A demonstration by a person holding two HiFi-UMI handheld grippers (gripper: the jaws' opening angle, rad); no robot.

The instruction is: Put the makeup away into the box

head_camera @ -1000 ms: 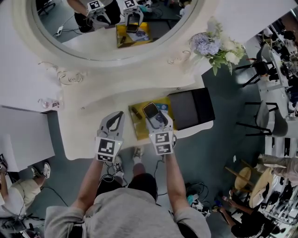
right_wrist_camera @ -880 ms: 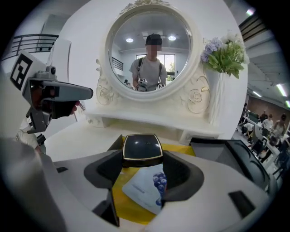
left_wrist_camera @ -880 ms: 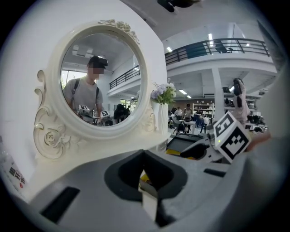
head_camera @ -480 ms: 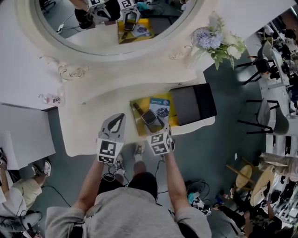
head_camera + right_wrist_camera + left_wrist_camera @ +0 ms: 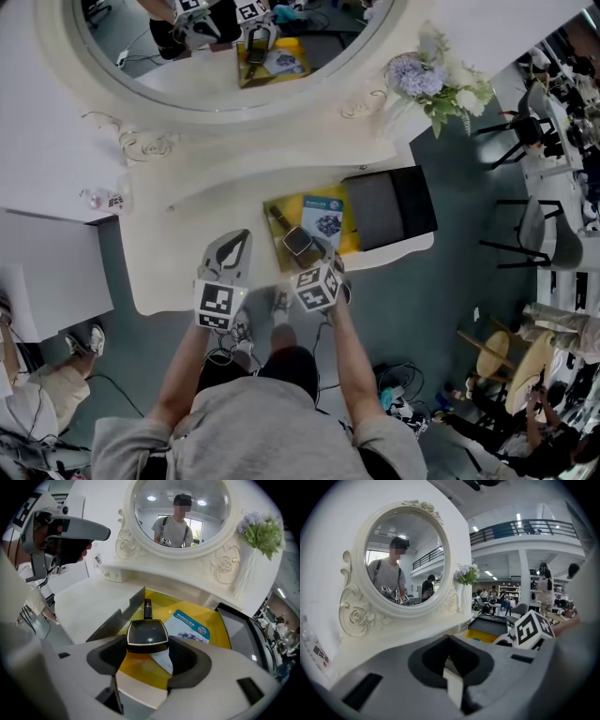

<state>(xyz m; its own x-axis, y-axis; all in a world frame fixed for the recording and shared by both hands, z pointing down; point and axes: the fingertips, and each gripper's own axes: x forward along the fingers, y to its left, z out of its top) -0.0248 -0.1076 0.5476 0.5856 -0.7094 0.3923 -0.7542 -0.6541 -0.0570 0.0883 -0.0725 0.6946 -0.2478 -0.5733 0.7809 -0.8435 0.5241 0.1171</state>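
**Compact in right gripper, over near-left part of box**

Right gripper: jaws clamped on a black square compact with a pale rim, one jaw on each side of it. The compact lies flat, lid face up, and sticks out forward past the jaw tips.

Position: the head view puts the compact over the near-left part of the yellow box. From the right gripper view it sits above the yellow floor, close to the grey left wall. Cannot tell whether it touches the floor.

Already in the box: a dark tube just beyond the compact, in line with it, and a blue-and-white leaflet flat to its right. One leaflet corner runs under the compact.

A black lid lies open, touching the box's right side.

Left gripper: jaws closed together with nothing between them. It is over bare table, left of the box and apart from it. Its own view faces the mirror.
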